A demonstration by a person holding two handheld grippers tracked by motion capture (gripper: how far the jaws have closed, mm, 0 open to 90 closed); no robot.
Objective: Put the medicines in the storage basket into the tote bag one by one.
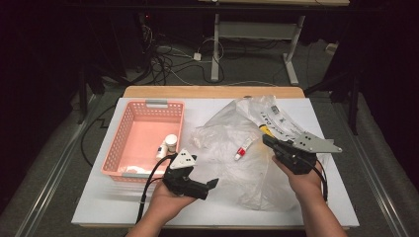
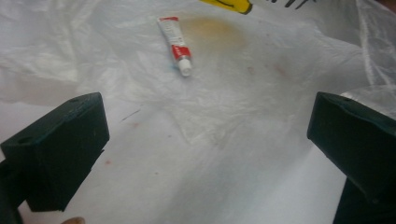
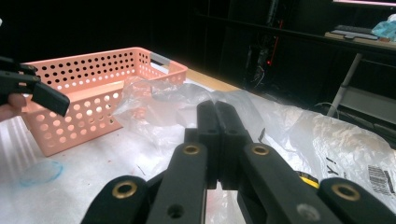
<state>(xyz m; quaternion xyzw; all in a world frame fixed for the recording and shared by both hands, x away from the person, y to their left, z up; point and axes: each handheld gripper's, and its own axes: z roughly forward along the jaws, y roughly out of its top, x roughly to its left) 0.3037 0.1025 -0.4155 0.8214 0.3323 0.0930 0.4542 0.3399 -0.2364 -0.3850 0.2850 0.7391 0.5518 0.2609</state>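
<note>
Looking down from the high view, a clear bag (image 1: 247, 148) is seen spread over the white table (image 1: 99, 197), and it serves as the landmark here. A red and white tube (image 1: 243, 148) lies on the bag's middle. A pink basket (image 1: 143, 140) stands just left of the bag, with a small white bottle (image 1: 170, 143) inside at its near right corner. The left gripper (image 1: 212, 183) is held at the bag's near left edge, its jaws pointed toward the bag. The right gripper (image 1: 267, 140) is held over the bag's right part, close to the tube.

In the left gripper view, the jaws are seen spread wide with nothing between them; the bag (image 2: 210, 121) lies beneath, and the tube (image 2: 175, 45) rests on it farther off, cap toward the camera.

In the right gripper view, the jaws of the right gripper (image 3: 217, 109) are seen pressed together, and the bag's film (image 3: 159, 105) bunches up at their tips; whether a fold is pinched cannot be told. The basket (image 3: 93, 98) stands beyond the bag at the left, where a jaw of the left gripper (image 3: 46, 98) comes in
</note>
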